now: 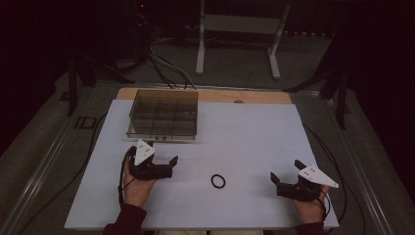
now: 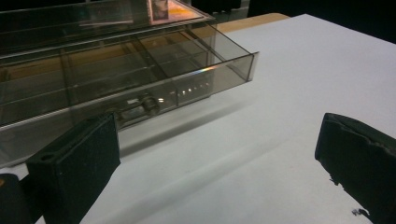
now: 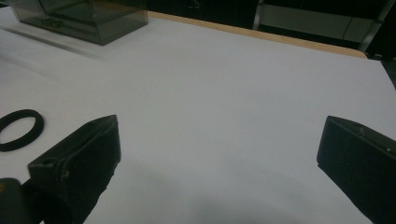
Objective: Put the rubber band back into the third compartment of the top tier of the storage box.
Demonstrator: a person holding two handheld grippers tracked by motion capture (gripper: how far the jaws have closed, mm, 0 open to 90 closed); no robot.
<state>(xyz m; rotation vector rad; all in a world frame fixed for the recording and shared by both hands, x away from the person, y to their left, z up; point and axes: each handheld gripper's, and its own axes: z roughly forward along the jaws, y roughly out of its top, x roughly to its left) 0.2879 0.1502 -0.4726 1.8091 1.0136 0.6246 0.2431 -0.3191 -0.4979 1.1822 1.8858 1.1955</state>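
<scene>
A single black ring point(image 1: 218, 181) lies flat on the white worktop point(image 1: 254, 132), thin, round and open in the middle, near the front edge and between the two hands. In the right gripper view it sits to the left of that tool's near jaw, apart from it.

Toward the back left of the worktop stands one clear smoky plastic box point(image 1: 164, 115), shallow, with inner walls splitting it into compartments (how many I cannot count for sure) and a small latch on its front wall. In the left gripper view it lies just ahead and to the left, and bare worktop separates it from the jaws.

Two tools are in use, one in each hand. The left tool point(image 1: 162, 155) rests on the worktop in front of the box, its jaws spread wide and gripping nothing. The right tool point(image 1: 287, 170) sits near the front right corner, likewise spread wide and empty. Bare worktop lies between the ring and each tool.
</scene>
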